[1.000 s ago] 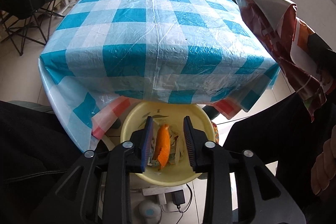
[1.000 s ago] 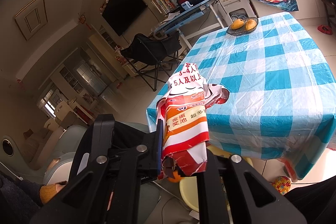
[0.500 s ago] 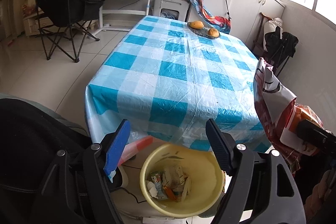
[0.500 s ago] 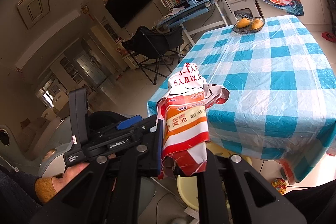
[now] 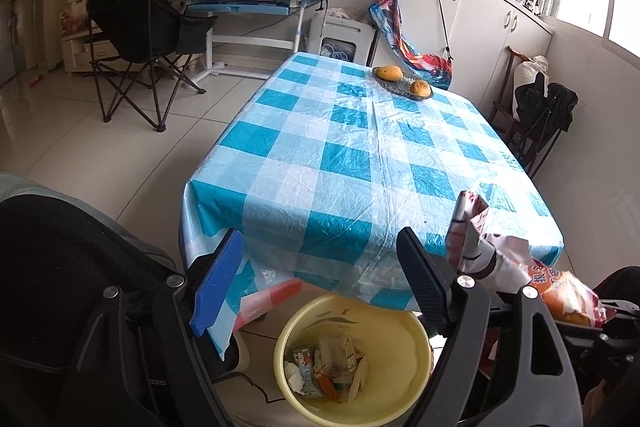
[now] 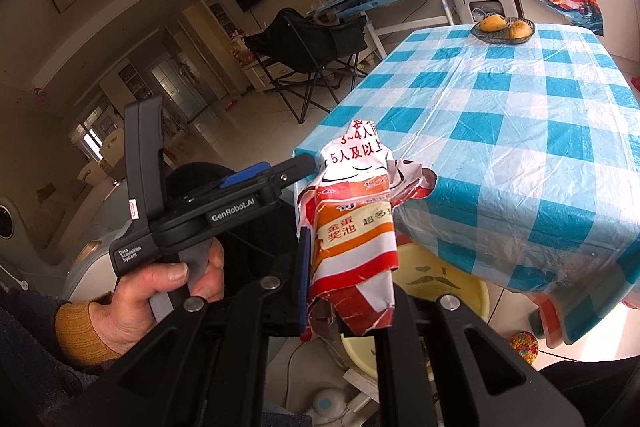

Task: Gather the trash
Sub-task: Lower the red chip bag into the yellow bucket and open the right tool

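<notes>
A yellow basin (image 5: 404,383) stands on the floor under the table's near edge, with several wrappers and peel scraps (image 5: 332,363) inside. Above it my left gripper (image 5: 320,231) has nothing between its blue-padded fingers, and its jaws are opening. My right gripper (image 6: 348,267) is shut on a crumpled red, orange and white snack wrapper (image 6: 352,227). In the left wrist view that wrapper (image 5: 480,247) hangs just right of the left gripper's right finger. In the right wrist view the basin (image 6: 440,279) lies partly hidden behind the wrapper.
The table wears a blue-and-white checked plastic cloth (image 5: 360,147) with a fruit dish (image 5: 402,83) at its far end. A black folding chair (image 5: 136,39) and a desk stand beyond on the tiled floor. A hand (image 6: 160,291) grips the left gripper's handle.
The left gripper let an orange peel fall into the basin, then rose, tilted up and spread its jaws wide. The right gripper brought the wrapper closer to the left one.
</notes>
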